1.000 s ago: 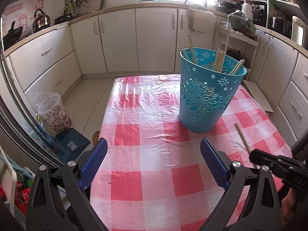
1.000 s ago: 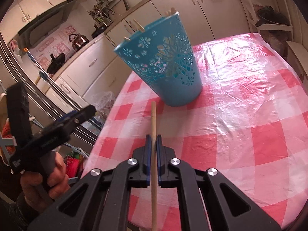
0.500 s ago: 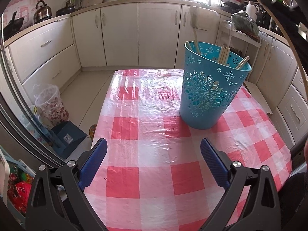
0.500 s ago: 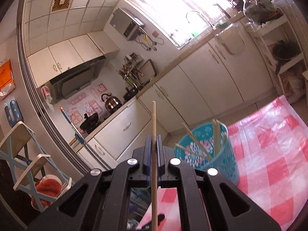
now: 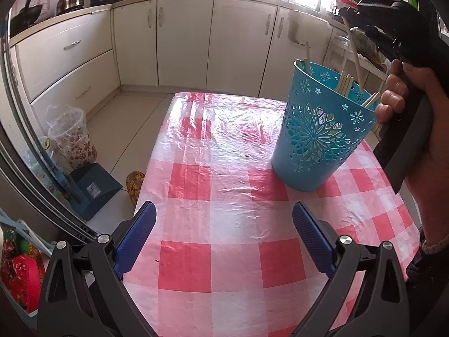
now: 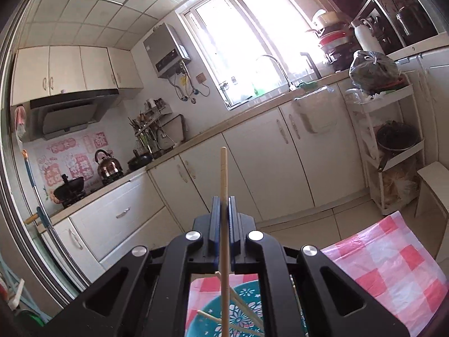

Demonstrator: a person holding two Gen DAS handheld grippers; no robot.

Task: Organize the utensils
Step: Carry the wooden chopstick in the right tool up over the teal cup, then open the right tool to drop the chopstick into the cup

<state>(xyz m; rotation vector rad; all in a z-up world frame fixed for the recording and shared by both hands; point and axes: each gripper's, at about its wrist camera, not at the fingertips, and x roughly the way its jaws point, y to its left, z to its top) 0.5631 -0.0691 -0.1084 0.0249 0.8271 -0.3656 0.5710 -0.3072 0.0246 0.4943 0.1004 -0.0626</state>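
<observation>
1. The chopstick (image 6: 223,185) is a slim, pale wooden stick, straight and round, with faint ring marks near its upper end.
2. The right gripper (image 6: 223,206) has its blue pads pinched tight on that chopstick, which stands nearly upright in the right wrist view, running from above the pads down past the black frame.
3. From the left wrist view, the same chopstick (image 5: 354,56) slants down from the right gripper (image 5: 346,16), its lower tip inside the mouth of the blue basket (image 5: 317,137).
4. The basket is turquoise plastic with cut-out flowers and small stars (a big daisy pattern on the near side); it stands on the table (image 5: 224,196), which wears a red-and-white checked plastic cloth.
5. Several other pale sticks (image 5: 345,84) already lean inside the basket at different angles.
6. The right hand (image 5: 415,104) wraps the gripper's black handle, just beside the basket's rim.
7. The left gripper (image 5: 224,238) hangs over the bare cloth, its jaws spread wide, nothing between them.
</observation>
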